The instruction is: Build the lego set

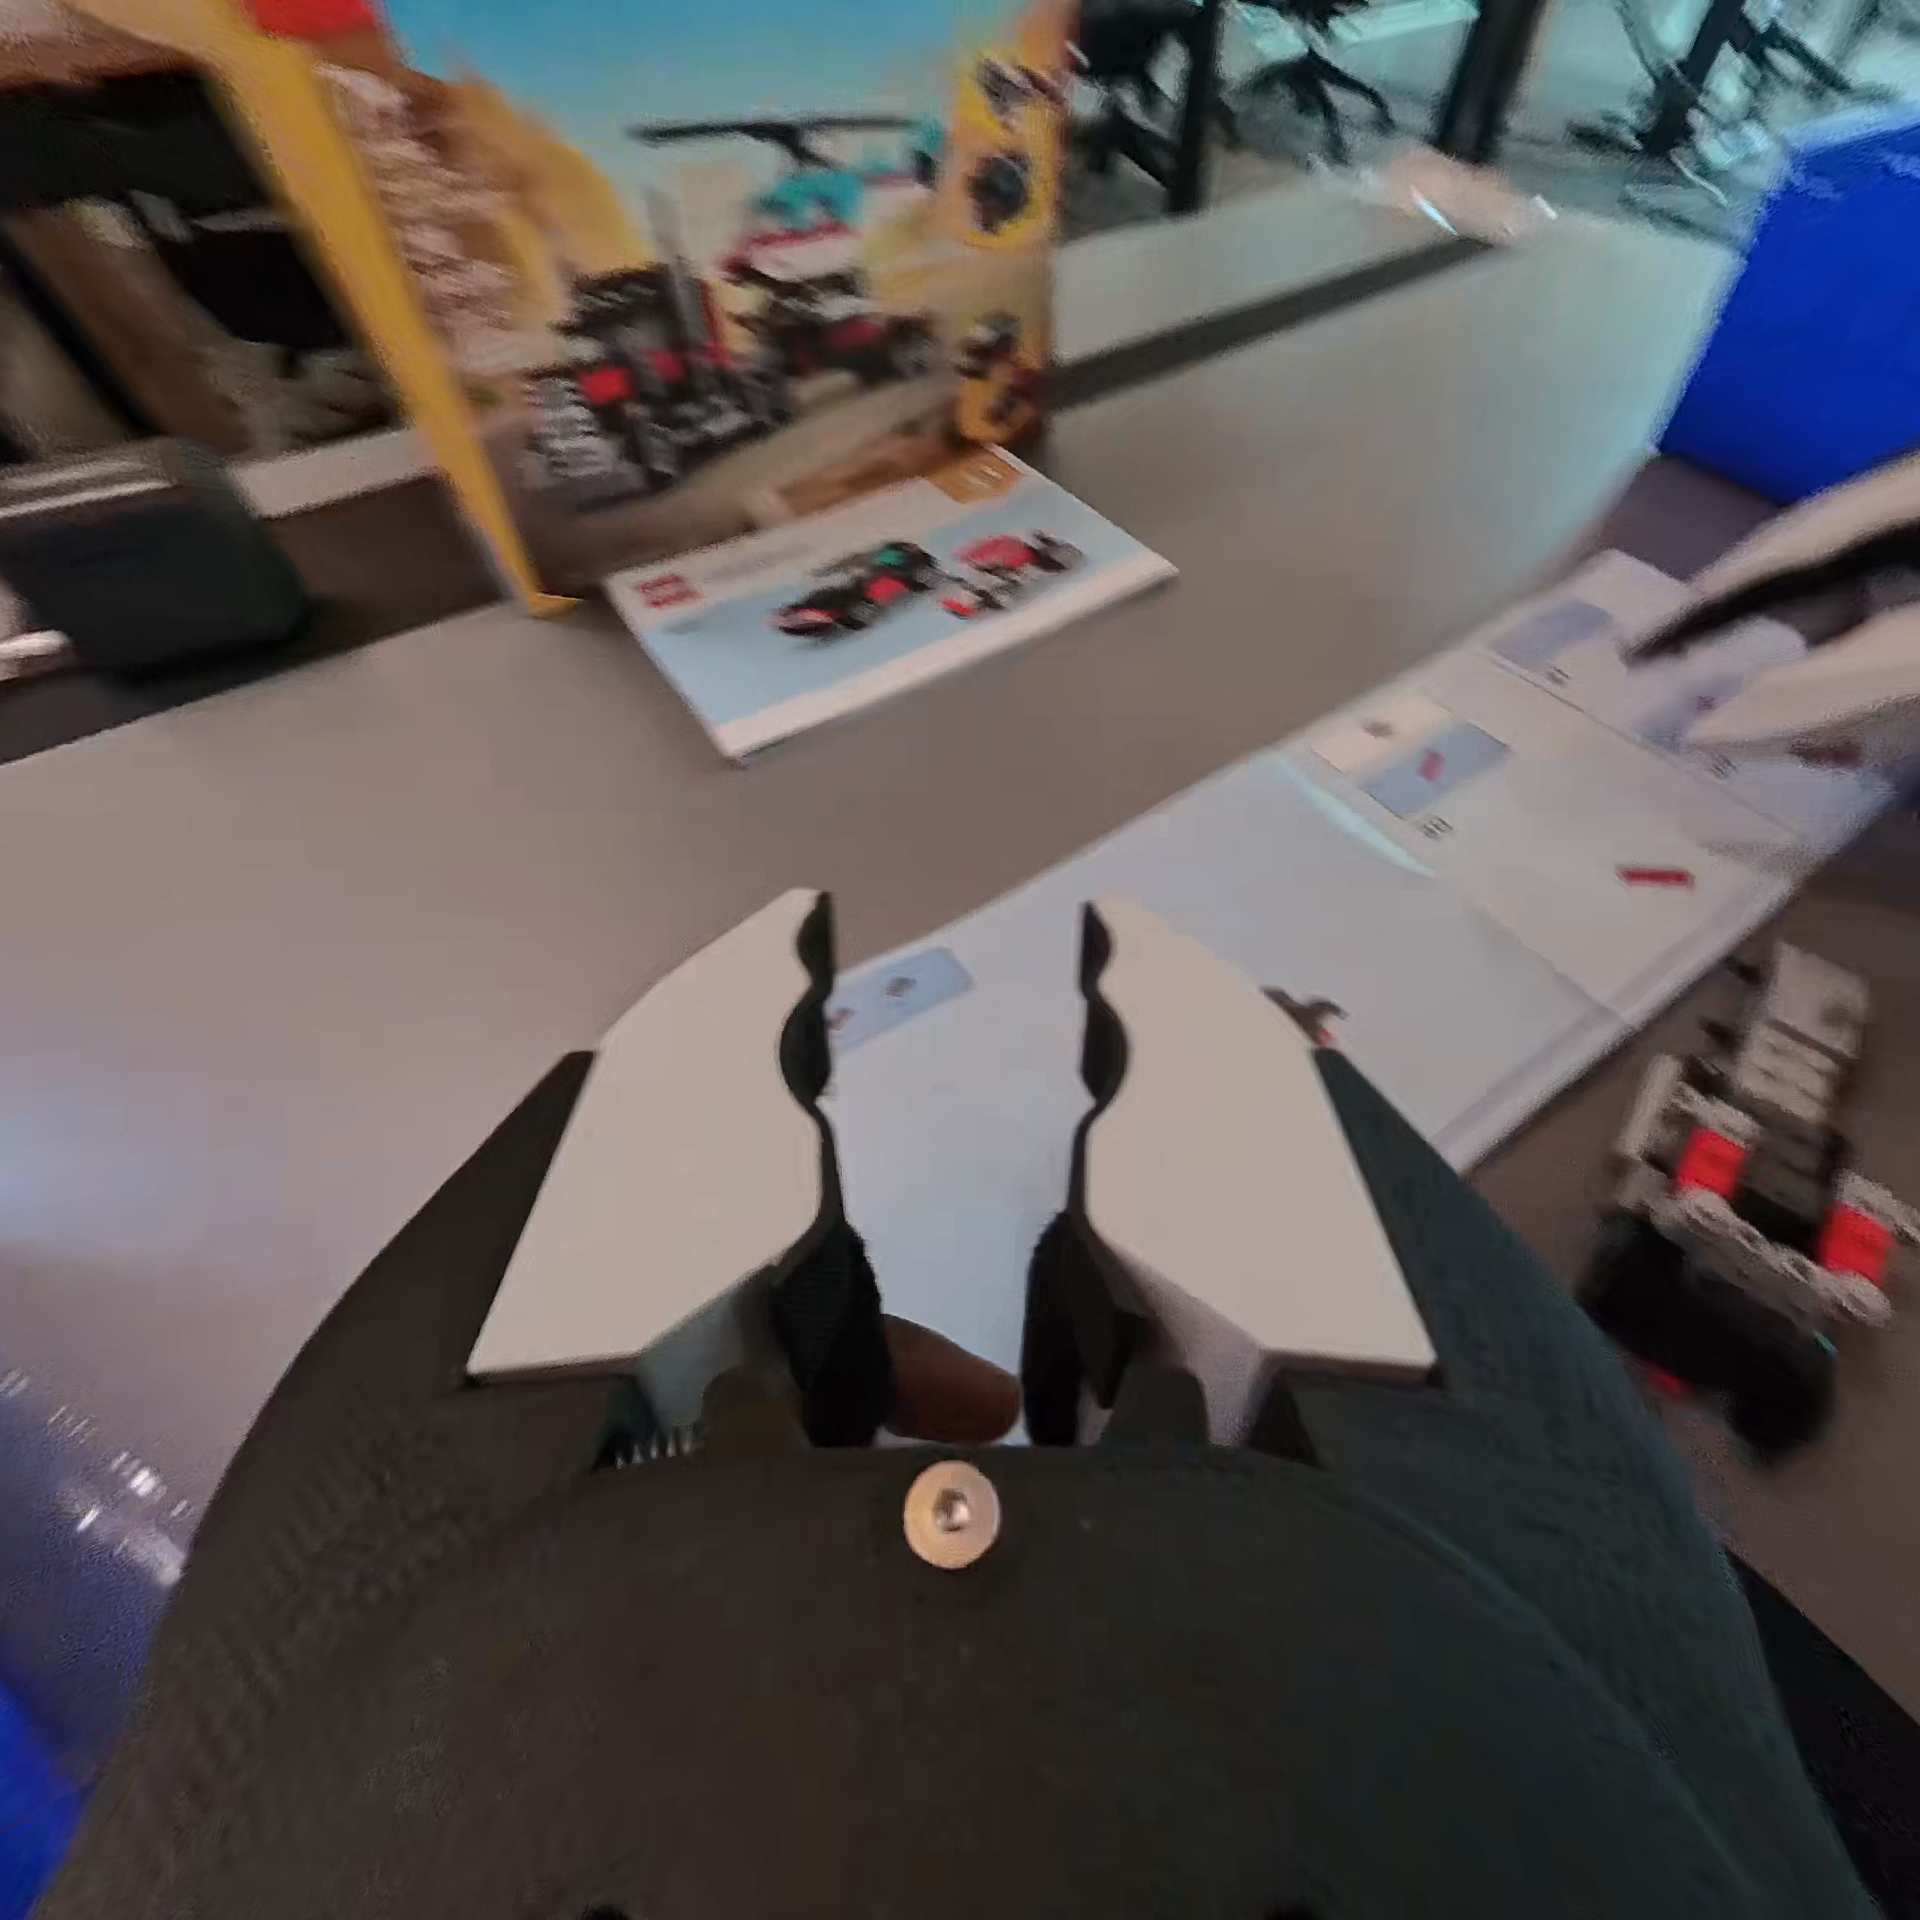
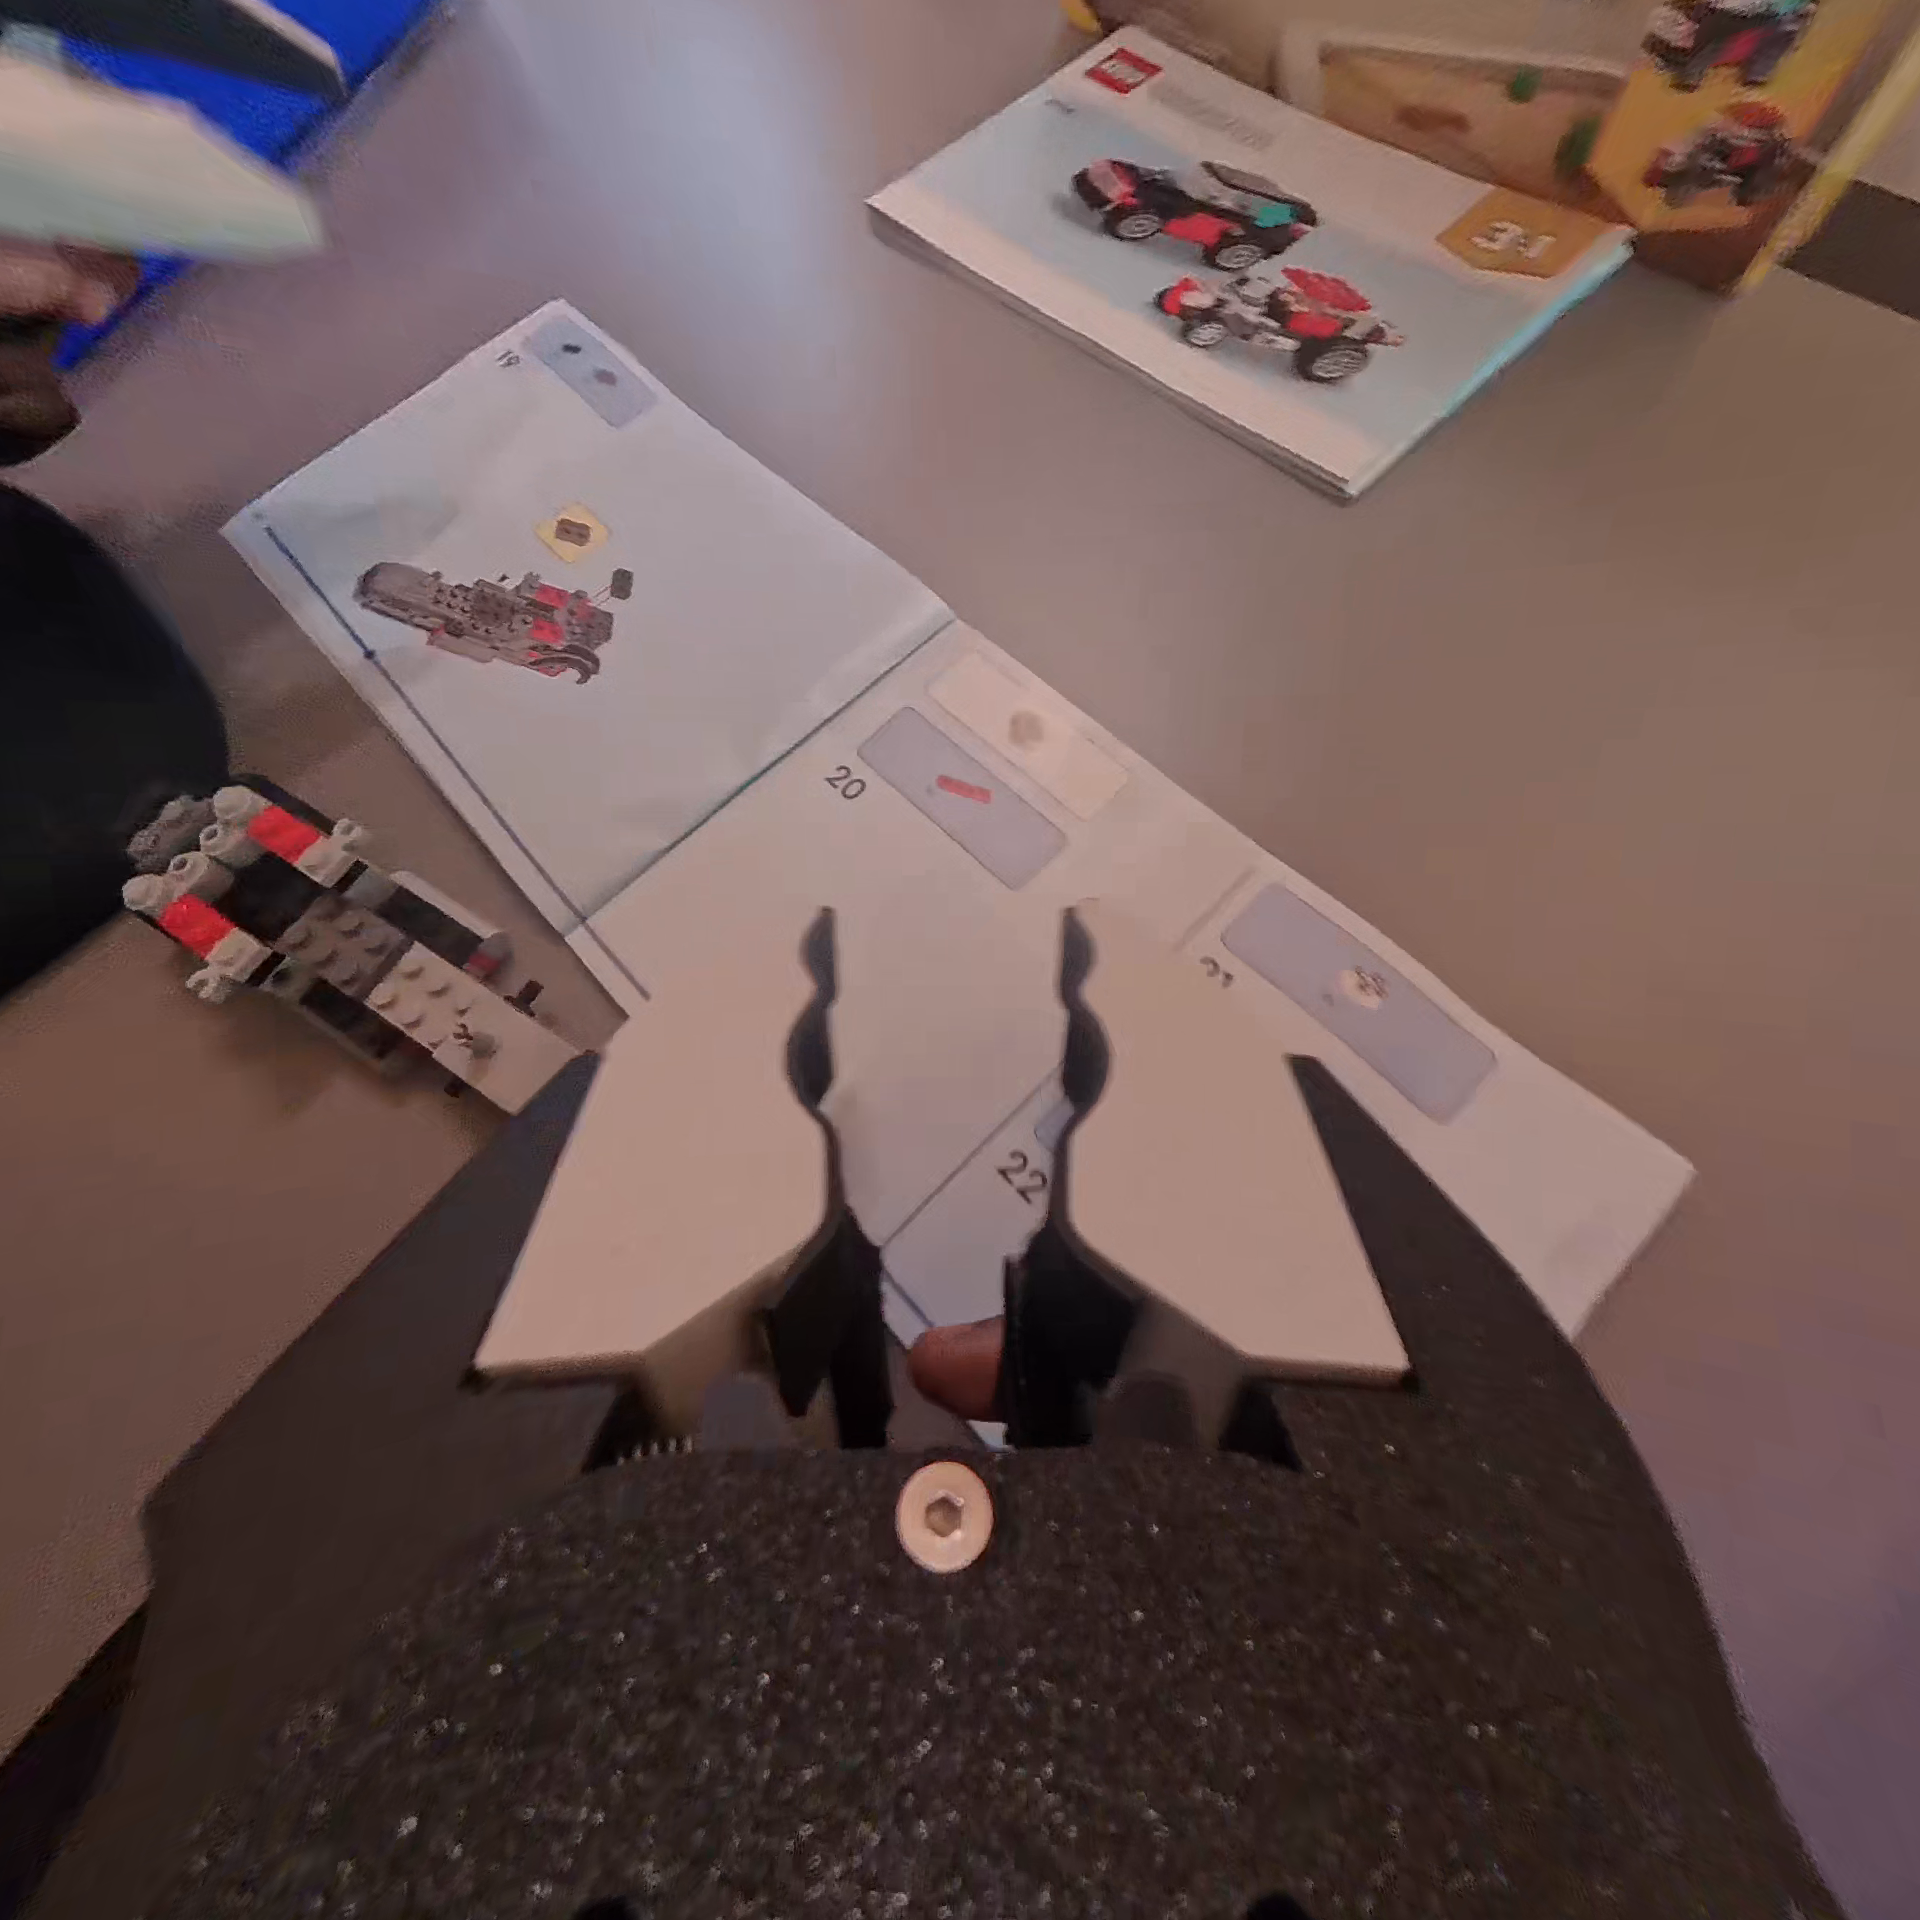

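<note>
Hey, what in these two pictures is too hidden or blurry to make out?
- Left wrist view: the set box is motion-blurred; its artwork is unclear.
- Left wrist view: the partial lego build is smeared, and its bricks cannot be counted.
- Right wrist view: the open instruction booklet is partly covered by the right claw.

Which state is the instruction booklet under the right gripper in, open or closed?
Open. The instruction booklet lies spread flat on the table, two pages either side of a centre fold; the right gripper hovers over it, jaws apart.
</note>
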Tool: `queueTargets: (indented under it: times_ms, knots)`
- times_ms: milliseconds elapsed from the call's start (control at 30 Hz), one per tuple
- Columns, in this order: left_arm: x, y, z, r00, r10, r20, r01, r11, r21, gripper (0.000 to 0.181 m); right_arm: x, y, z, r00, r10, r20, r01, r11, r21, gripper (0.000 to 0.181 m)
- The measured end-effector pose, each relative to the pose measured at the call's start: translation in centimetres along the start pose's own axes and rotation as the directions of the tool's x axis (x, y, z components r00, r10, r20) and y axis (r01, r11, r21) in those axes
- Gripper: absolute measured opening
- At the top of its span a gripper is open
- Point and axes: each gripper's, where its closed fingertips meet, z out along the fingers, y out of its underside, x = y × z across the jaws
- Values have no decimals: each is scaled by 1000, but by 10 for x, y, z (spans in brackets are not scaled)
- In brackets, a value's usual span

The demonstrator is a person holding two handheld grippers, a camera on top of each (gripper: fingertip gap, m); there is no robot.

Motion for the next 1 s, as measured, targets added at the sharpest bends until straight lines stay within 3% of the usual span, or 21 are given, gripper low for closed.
queueTargets:
  times_ms: [67,200,333,533,667,733,1000]
  knots:
    - [-17,-6,-7,996,-38,77,31,995,95,1,-7,-2,9,997,-46,64,46,999,7,10]
    - [-35,-7,-18,987,-57,152,28,982,185,0,-12,10,18,986,-132,98,133,991,-12,5]
    - [-44,-7,-23,978,-145,147,108,966,236,1,-8,21,23,987,-140,85,146,987,-73,5]
    - [-42,10,-15,982,-103,159,85,990,116,11,-8,21,24,989,-79,125,89,993,-77,5]
    - [-48,35,-7,965,53,256,-30,995,-90,14,-8,20,24,989,-61,138,72,994,-78,5]
    - [-45,45,-2,968,84,235,-46,986,-163,17,-7,21,25,988,-55,142,66,995,-78,5]
    - [-34,54,4,989,53,136,-24,978,-206,28,-7,20,25,987,-38,154,51,996,-80,5]
